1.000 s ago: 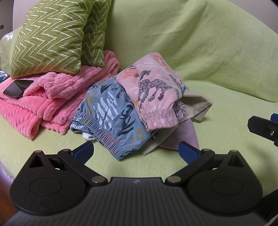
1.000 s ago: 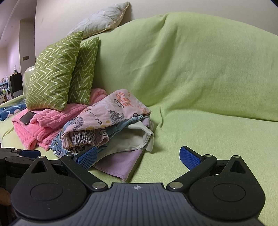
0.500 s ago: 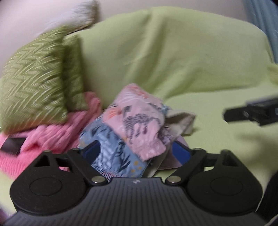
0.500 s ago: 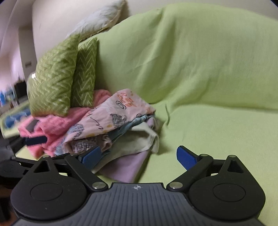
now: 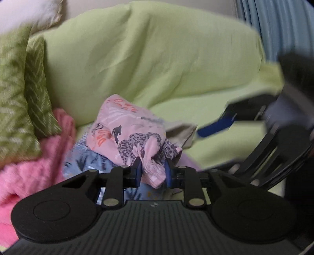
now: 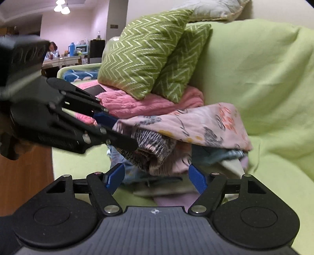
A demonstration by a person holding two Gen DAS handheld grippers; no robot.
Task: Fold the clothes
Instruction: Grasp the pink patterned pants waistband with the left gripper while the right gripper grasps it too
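My left gripper (image 5: pixel 152 172) is clenched on the cuff of the pink trousers (image 5: pixel 133 135), the cloth bunched between its two blue pads (image 5: pixel 138 170). My right gripper (image 6: pixel 156 176) is spread wide, its pads either side of the near edge of the clothes pile and gripping nothing; whether they touch the cloth I cannot tell.

The pink trousers, printed with spotted cats, lie on top of the pile on the green sofa (image 5: pixel 149 58). Under them sits a blue garment (image 5: pixel 86 160) with a leaf pattern, and below that a cream piece (image 6: pixel 231 166) and a lilac piece (image 6: pixel 172 200) flat on the seat. From the right camera my left gripper (image 6: pixel 117 129) reaches in from the left and bites the striped cuff (image 6: pixel 149 145) at the front of the pile.

Just behind the pile is a crumpled pink blanket (image 6: pixel 137 102), with a dark phone (image 6: pixel 96 89) lying on it. Two green zigzag cushions (image 6: pixel 141 53) lean on the blanket and against the sofa back. A pale pillow (image 6: pixel 214 8) rests on top of the sofa back.

Far off in the room, a person (image 6: pixel 51 50) sits at a cluttered table (image 6: pixel 62 60).
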